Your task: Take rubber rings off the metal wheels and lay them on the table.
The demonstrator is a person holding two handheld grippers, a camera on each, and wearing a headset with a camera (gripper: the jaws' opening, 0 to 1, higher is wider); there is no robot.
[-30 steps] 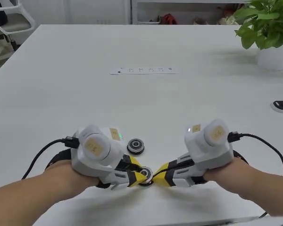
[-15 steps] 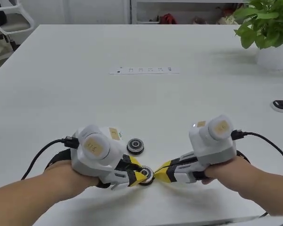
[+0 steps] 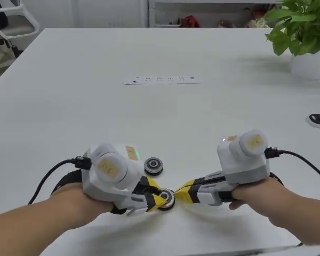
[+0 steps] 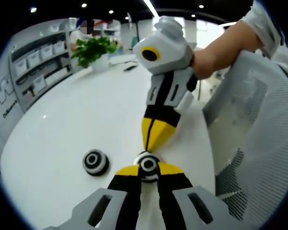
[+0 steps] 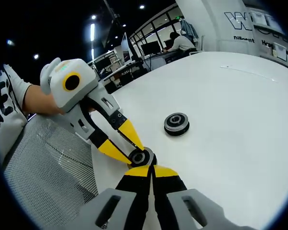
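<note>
**Metal wheel (image 3: 167, 198) caught between two claws**

My left claw (image 4: 148, 168) is clenched on the metal wheel, low over the surface (image 3: 149, 117) near its near edge. My right claw (image 5: 143, 168) meets the wheel's rim from the right, tips pressed together. I cannot tell whether they grip anything. A second wheel (image 3: 153, 165) lies flat just beyond, apart from both. A power strip (image 3: 162, 80) lies far off.

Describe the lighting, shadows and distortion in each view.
Head view: soft even light, sharp, faint shadows on the table under the left gripper and right gripper. Left gripper view: fisheye bends the table edge; the held wheel is sharp. Right gripper view: dark background with glaring lamps; the loose wheel casts a small soft shadow.
</note>
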